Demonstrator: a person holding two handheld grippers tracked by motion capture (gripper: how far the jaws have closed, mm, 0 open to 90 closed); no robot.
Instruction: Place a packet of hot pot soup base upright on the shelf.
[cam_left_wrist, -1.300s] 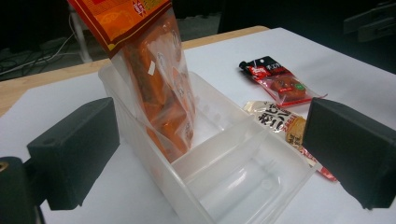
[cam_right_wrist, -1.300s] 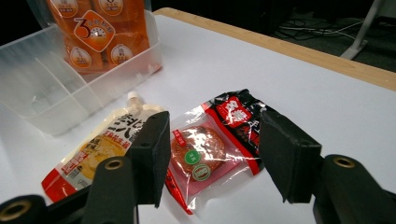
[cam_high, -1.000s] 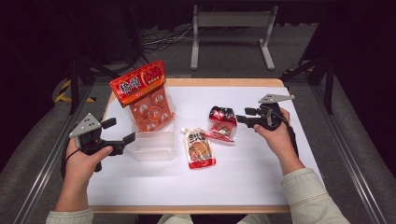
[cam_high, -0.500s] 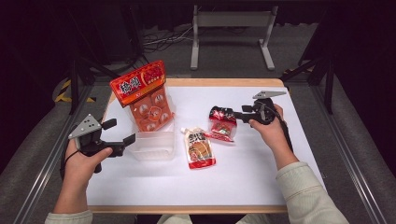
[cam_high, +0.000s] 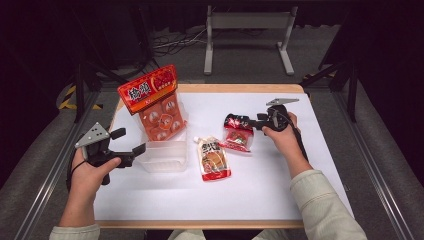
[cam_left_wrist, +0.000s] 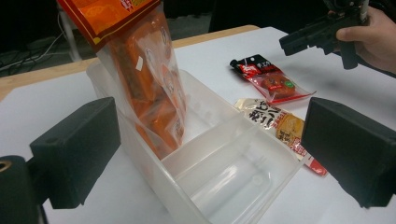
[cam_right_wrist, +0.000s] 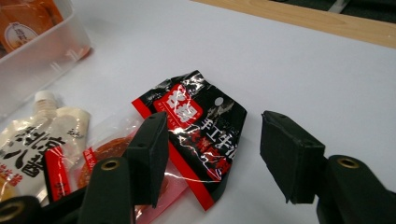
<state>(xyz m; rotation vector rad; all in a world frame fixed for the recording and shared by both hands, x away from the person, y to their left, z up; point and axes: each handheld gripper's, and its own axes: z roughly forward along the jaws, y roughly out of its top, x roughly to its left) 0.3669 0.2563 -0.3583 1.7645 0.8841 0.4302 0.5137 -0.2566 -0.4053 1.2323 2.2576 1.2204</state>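
1. black-and-red snack packet (cam_right_wrist: 194, 128) lies flat on the white table (cam_high: 310, 200), right of centre, its clear lower half showing a reddish piece inside.
2. right gripper (cam_high: 254, 122) hangs just over the packet's black top end — in the right gripper view its two jaws stand on either side of that end, apart from it; they have just been opening a little more, and nothing is pressed between them.
3. cream spouted pouch (cam_high: 214, 159) lies just beside the packet, toward the person, its edge overlapped by the packet's clear part.
4. clear plastic bin (cam_left_wrist: 224, 172) sits at the left of the table, split by a wall into two compartments; the nearer one holds nothing.
5. large orange bag (cam_high: 154, 104) stands tilted in the far compartment, rising well above the rim.
6. left gripper (cam_high: 131, 145) rests at the bin's left end — jaws wide, holding nothing, one jaw tip near the rim.
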